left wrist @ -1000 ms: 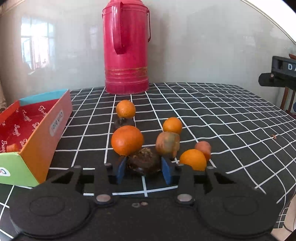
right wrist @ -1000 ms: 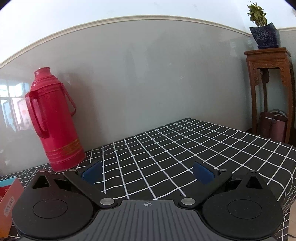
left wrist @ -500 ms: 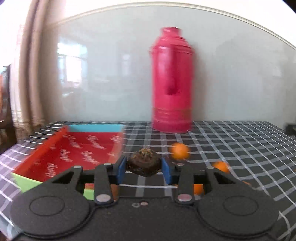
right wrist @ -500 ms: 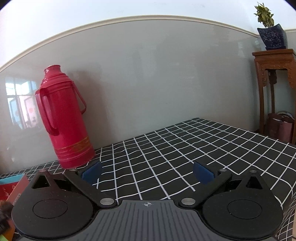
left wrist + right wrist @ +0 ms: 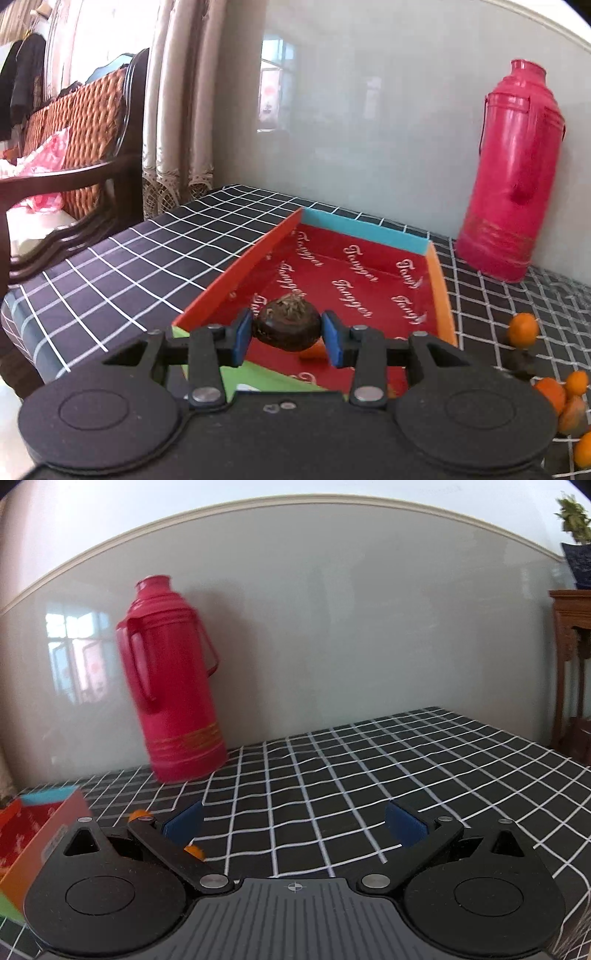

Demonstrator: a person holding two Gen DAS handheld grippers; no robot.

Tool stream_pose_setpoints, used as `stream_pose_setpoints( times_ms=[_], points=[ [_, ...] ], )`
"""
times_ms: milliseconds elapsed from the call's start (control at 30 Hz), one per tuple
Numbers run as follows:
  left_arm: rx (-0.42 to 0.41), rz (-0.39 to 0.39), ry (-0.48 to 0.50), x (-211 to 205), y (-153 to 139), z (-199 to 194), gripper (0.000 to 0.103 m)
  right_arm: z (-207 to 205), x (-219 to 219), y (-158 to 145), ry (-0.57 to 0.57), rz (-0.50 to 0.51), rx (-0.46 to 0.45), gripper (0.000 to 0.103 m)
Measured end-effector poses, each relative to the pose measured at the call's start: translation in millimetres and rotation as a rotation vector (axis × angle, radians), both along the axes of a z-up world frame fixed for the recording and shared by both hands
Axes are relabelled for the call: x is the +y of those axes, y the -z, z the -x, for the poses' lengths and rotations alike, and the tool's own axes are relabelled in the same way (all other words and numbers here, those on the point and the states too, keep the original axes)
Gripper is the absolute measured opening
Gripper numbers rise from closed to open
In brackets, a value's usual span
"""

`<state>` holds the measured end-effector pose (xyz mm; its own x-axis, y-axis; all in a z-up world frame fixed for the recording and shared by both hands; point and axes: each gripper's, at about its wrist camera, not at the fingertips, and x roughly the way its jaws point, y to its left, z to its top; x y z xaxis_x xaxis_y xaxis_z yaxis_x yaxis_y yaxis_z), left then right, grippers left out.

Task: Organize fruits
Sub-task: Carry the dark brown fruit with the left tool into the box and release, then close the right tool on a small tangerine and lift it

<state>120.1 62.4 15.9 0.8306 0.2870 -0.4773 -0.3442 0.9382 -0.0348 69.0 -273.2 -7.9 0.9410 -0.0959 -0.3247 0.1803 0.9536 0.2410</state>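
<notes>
My left gripper [image 5: 287,336] is shut on a dark brown fruit [image 5: 286,325] and holds it above the near end of the red cardboard box [image 5: 354,269]. A bit of an orange fruit [image 5: 313,352] shows in the box behind the gripper. Several oranges [image 5: 522,329] lie on the checked tablecloth to the right of the box. My right gripper [image 5: 293,825] is open and empty above the tablecloth [image 5: 369,768]. The box [image 5: 33,830] shows at the left edge of the right wrist view, with oranges [image 5: 138,815] partly hidden behind my left finger.
A tall red thermos [image 5: 511,177] stands at the wall behind the box; it also shows in the right wrist view [image 5: 173,686]. A wooden chair [image 5: 74,147] stands beyond the table's left edge. A wooden stand [image 5: 572,657] is at the far right.
My left gripper has lifted the dark fruit off the table and swung it left, from the pile of oranges to over the red box. My right gripper has turned a little to the left.
</notes>
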Motion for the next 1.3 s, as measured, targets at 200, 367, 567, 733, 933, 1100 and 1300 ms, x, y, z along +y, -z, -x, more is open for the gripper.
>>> stream_pose_setpoints(
  times_ms=[200, 367, 567, 733, 933, 1100, 1300],
  points=[
    [-0.003, 0.013, -0.025, 1, -1, 4, 0.042, 1, 13, 3, -0.094, 0.032, 0.001, 0.103],
    [-0.064, 0.004, -0.040, -1, -8, 13, 0.072, 3, 26, 6, -0.190, 0.052, -0.005, 0.103],
    [-0.102, -0.017, -0.051, 0, -13, 19, 0.083, 4, 43, 11, -0.250, 0.080, 0.000, 0.103],
    [-0.121, -0.025, -0.060, 2, -16, 23, 0.085, 8, 50, 12, -0.297, 0.074, -0.016, 0.097],
    [-0.122, -0.026, -0.060, 4, -17, 25, 0.086, 3, 62, 23, -0.363, 0.064, 0.058, 0.065],
    [-0.123, -0.023, -0.061, 5, -16, 26, 0.086, 2, 68, 27, -0.397, 0.071, 0.075, 0.053],
    [-0.124, -0.023, -0.064, 5, -17, 27, 0.087, -2, 71, 35, -0.390, 0.097, 0.104, 0.045]
  ],
)
